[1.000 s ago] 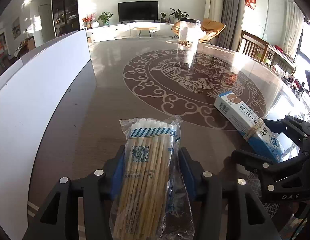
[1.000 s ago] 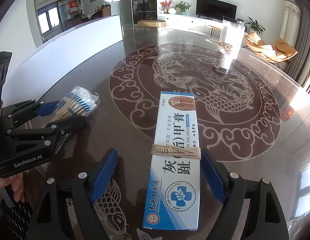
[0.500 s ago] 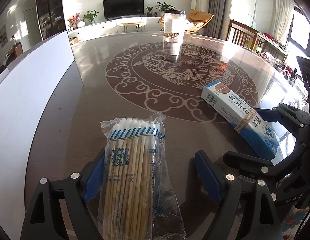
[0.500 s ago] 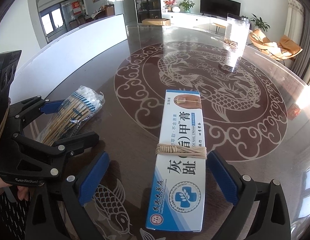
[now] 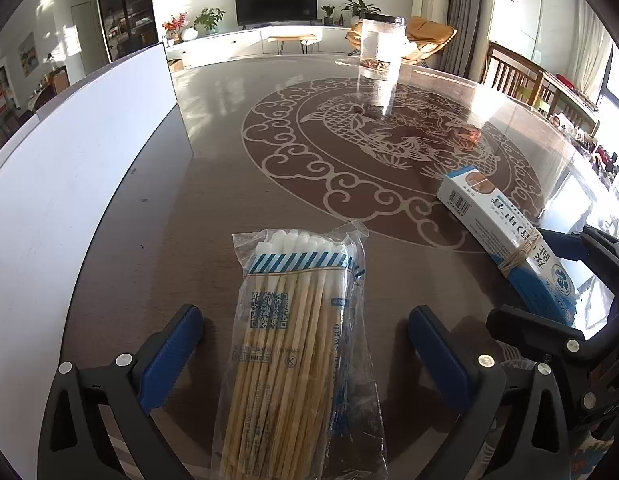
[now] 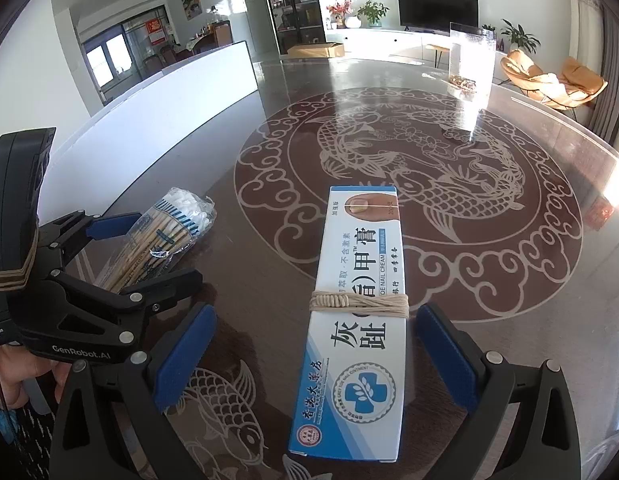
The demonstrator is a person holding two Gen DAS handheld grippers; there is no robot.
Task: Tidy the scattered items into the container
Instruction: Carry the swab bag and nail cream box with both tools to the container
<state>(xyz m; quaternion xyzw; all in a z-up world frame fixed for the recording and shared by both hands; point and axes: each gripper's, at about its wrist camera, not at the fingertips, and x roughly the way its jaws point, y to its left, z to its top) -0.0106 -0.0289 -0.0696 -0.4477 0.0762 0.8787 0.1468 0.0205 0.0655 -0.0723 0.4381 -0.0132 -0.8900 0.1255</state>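
A clear bag of cotton swabs [image 5: 297, 344] lies on the dark table between the open fingers of my left gripper [image 5: 305, 344]; neither pad touches it. It also shows in the right wrist view [image 6: 165, 236]. A white and blue nail cream box [image 6: 357, 320] with twine tied round it lies flat between the open fingers of my right gripper [image 6: 317, 364], and shows at the right of the left wrist view [image 5: 505, 236]. A tall clear container [image 5: 381, 68] stands far across the table, also in the right wrist view [image 6: 469, 80].
A white panel [image 5: 81, 172] runs along the left side of the table. The glossy tabletop [image 6: 429, 208] carries a round fish pattern. Chairs [image 5: 525, 80] stand beyond the table's far right edge.
Both grippers have opened wide. The left gripper let go of the swab bag and drew back a little. The right fingers spread away from the box.
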